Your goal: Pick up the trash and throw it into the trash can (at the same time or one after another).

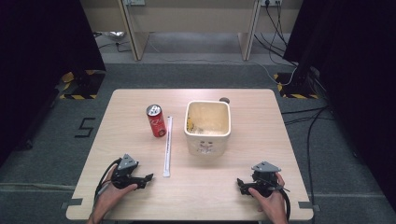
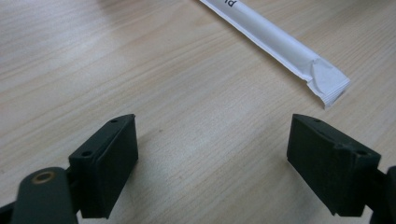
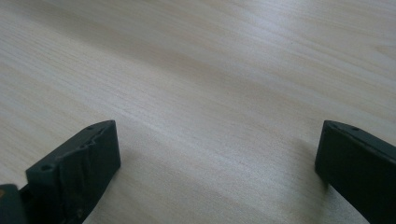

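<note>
A long white paper-wrapped straw (image 1: 167, 145) lies lengthwise on the wooden table (image 1: 140, 107), between a red soda can (image 1: 156, 121) and a cream square container (image 1: 208, 127). My left gripper (image 1: 148, 179) rests near the front left of the table, just left of the straw's near end. Its jaws stand open over bare wood, and the straw's end (image 2: 299, 53) lies ahead of them to the right. My right gripper (image 1: 239, 183) rests near the front right, jaws wide open (image 3: 217, 158) with only table between them.
A small dark round object (image 1: 224, 100) sits behind the container near the table's far edge. Black curtains hang at both sides, cables run across the grey floor at the right, and a wooden desk frame stands beyond the table.
</note>
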Tool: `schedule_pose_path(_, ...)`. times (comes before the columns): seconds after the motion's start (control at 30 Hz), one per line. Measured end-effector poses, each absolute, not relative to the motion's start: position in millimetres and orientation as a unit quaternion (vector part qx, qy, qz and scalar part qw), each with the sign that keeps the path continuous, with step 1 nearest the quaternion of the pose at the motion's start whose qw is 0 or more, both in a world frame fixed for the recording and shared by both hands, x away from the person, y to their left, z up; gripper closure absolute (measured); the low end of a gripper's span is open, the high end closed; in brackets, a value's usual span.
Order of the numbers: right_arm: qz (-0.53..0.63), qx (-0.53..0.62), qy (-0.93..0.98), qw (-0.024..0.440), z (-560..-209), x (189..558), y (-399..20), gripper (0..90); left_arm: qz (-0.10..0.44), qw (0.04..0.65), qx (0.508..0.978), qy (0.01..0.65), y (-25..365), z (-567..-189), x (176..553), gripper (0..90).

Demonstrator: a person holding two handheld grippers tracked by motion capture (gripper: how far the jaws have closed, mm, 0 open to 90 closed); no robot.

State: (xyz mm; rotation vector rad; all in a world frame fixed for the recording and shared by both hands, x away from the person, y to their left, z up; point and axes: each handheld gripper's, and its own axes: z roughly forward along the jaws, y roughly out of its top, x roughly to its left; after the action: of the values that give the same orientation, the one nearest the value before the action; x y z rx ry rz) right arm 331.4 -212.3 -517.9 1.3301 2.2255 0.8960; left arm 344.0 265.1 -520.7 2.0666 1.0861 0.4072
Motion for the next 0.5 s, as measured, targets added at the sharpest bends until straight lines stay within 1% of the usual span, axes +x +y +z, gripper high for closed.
schedule_pose_path(0.17, 0.32, 0.476, 0.795, 0.198, -517.9, 331.4, -212.2, 0.3, 0.167, 0.383, 0.802, 0.426, 263.8, -516.1, 347.7, 17.4)
schedule_pose_path(0.2, 0.321, 0.476, 0.795, 0.197, -517.9, 331.4, -212.2, 0.3, 0.172, 0.388, 0.796, 0.431, 264.2, -514.0, 351.7, 17.4)
schedule_pose_path(0.5, 0.32, 0.475, 0.795, 0.197, -517.9, 331.4, -212.3, 0.3, 0.181, 0.388, 0.791, 0.437, 263.0, -505.2, 368.3, 17.3)
